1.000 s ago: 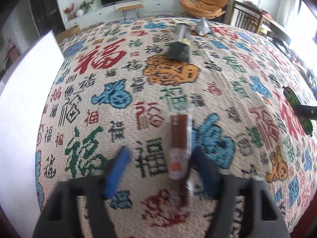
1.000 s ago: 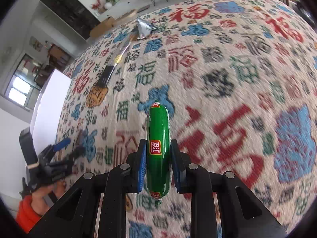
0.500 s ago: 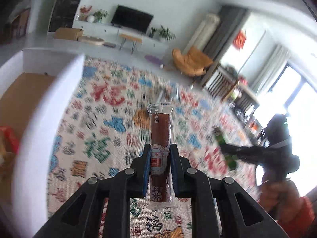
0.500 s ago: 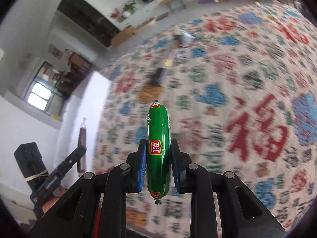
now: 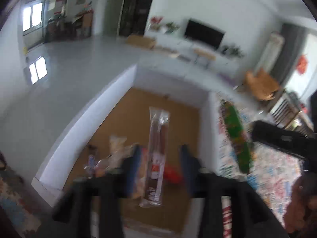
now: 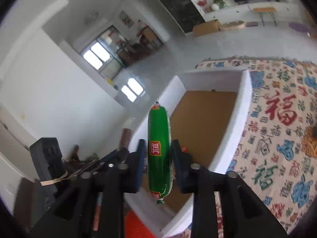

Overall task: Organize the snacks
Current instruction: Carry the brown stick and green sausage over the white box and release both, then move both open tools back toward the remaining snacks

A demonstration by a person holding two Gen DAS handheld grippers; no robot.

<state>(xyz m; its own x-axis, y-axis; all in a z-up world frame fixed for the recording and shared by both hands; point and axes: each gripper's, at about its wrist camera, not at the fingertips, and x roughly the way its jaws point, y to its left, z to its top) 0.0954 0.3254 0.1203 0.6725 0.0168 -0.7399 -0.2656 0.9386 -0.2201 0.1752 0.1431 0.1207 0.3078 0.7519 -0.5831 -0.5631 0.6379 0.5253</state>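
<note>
we hold both grippers over a white box [image 5: 126,83] with a brown cardboard floor, which sits at the edge of a cloth [image 6: 281,119] printed with red, blue and green characters. starting at the left of the left wrist view, a few clear-wrapped snacks [image 5: 116,150] already lie on the box floor by its left wall, with a red packet [image 5: 172,173] just right of them. in the middle, our left gripper [image 5: 159,158] has just been opening: its blue pads stand clear on either side of the brown sausage stick [image 5: 157,148] in its clear wrapper, which shows between them over the box without being pressed, so the grip is released. further right in that view the green sausage [image 5: 236,136] appears blurred beside the box's right wall, at the tip of the other tool. in the right wrist view, the left tool's black body shows at the far left, then our right gripper [image 6: 158,154], whose jaws have also just been opening; a gap shows between each pad and the green sausage, which hangs lengthwise between them above the box's left wall, no longer squeezed. the patterned cloth fills the right side.
</note>
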